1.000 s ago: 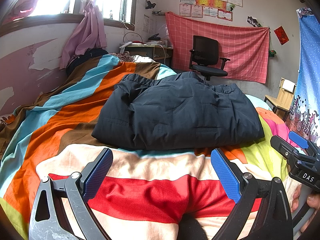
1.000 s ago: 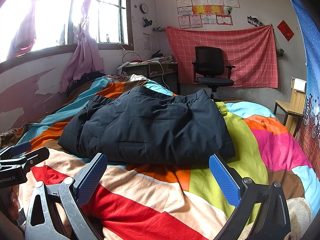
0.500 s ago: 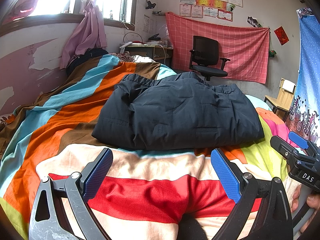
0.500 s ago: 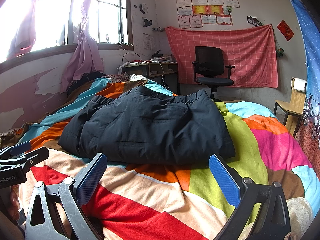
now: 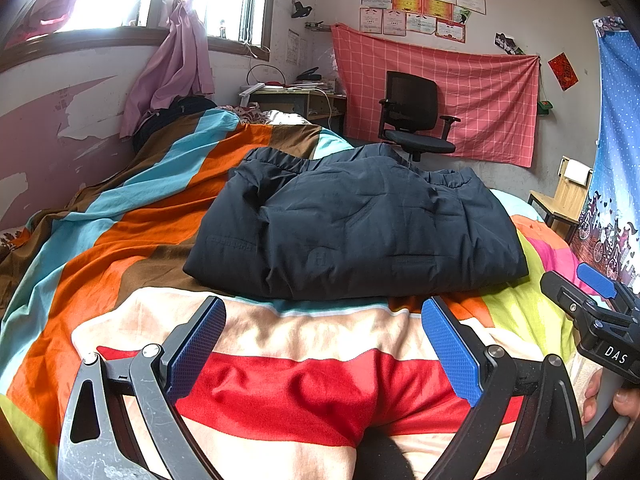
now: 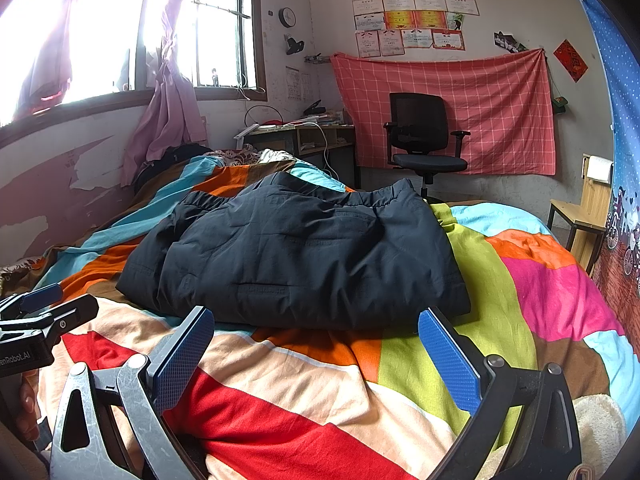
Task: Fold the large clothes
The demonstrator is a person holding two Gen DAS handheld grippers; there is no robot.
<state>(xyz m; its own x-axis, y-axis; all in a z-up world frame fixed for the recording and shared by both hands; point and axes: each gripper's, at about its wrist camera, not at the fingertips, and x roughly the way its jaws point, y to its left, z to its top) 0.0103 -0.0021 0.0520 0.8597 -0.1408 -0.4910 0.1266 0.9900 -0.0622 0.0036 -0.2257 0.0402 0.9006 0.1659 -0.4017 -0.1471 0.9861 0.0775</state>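
Striped bedspread [image 5: 280, 384], dark puffy jacket [image 5: 360, 236] folded flat, left tool [image 5: 322, 344] and right tool [image 6: 316, 356] both spread, empty

Light: daylight from the window [image 6: 120, 32] at upper left, room bright.
Glare: panes blown out to white, washing over the curtain [image 6: 172, 116].
Shadows: soft and dark under the near edge of the jacket [image 5: 352, 232].
Distortion: strong fisheye bending, black corners.
Focus: sharp in both views.

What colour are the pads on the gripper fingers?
Bright blue with a fine dotted texture; the pads show best in the left wrist view.
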